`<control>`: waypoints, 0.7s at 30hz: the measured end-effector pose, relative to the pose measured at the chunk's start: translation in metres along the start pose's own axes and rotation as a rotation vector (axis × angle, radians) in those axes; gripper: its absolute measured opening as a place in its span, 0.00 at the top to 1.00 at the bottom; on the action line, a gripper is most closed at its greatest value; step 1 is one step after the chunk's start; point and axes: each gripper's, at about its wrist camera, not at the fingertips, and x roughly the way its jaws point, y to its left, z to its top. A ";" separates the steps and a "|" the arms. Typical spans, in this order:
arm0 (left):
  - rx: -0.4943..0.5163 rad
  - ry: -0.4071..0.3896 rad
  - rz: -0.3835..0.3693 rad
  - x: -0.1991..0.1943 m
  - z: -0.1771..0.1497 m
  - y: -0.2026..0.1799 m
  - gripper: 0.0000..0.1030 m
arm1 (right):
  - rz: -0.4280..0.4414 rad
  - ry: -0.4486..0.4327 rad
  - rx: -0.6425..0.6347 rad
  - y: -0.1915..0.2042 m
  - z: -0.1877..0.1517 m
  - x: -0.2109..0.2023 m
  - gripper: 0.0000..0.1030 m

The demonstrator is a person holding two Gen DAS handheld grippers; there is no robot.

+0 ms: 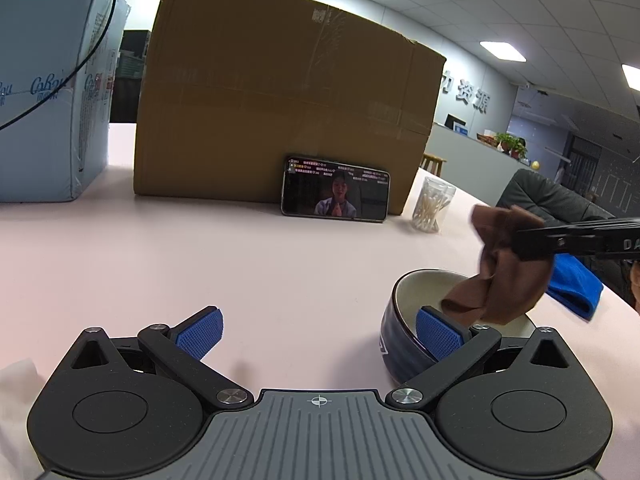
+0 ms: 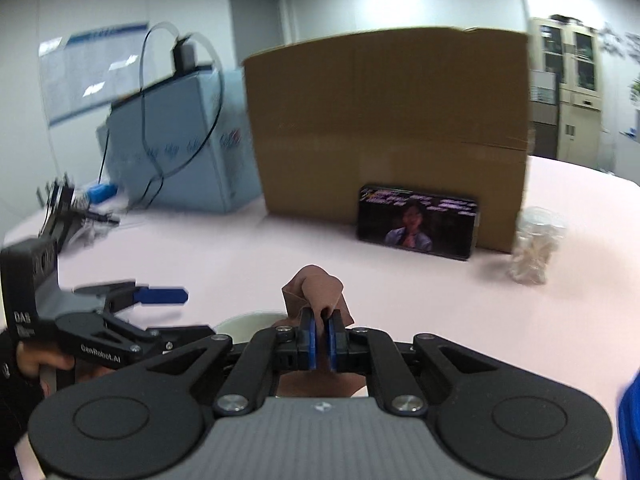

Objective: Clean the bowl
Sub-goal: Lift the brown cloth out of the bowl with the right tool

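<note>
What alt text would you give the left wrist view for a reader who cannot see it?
The open left gripper has its right finger against a dark blue bowl on a pink table, while the right gripper dangles a brown cloth into it. Behind stand a cardboard box, a propped phone and a jar of cotton swabs.

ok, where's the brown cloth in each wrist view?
Left wrist: brown cloth at right, hanging from the right gripper into the dark blue ceramic bowl.
Right wrist: bottom centre, cloth pinched between shut fingers.
Shared landmark: black phone leaning on the cardboard box.
</note>
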 end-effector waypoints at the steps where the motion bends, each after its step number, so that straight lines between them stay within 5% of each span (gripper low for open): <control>1: 0.000 0.000 0.000 0.000 0.000 0.000 0.00 | -0.004 -0.011 0.023 -0.004 -0.002 -0.002 0.93; 9: 0.001 0.000 0.000 0.000 0.000 0.001 0.00 | 0.030 0.051 0.211 -0.032 -0.040 0.008 0.93; 21: 0.010 0.021 -0.028 0.003 0.000 0.001 0.00 | 0.010 0.068 0.199 -0.016 -0.059 0.006 0.93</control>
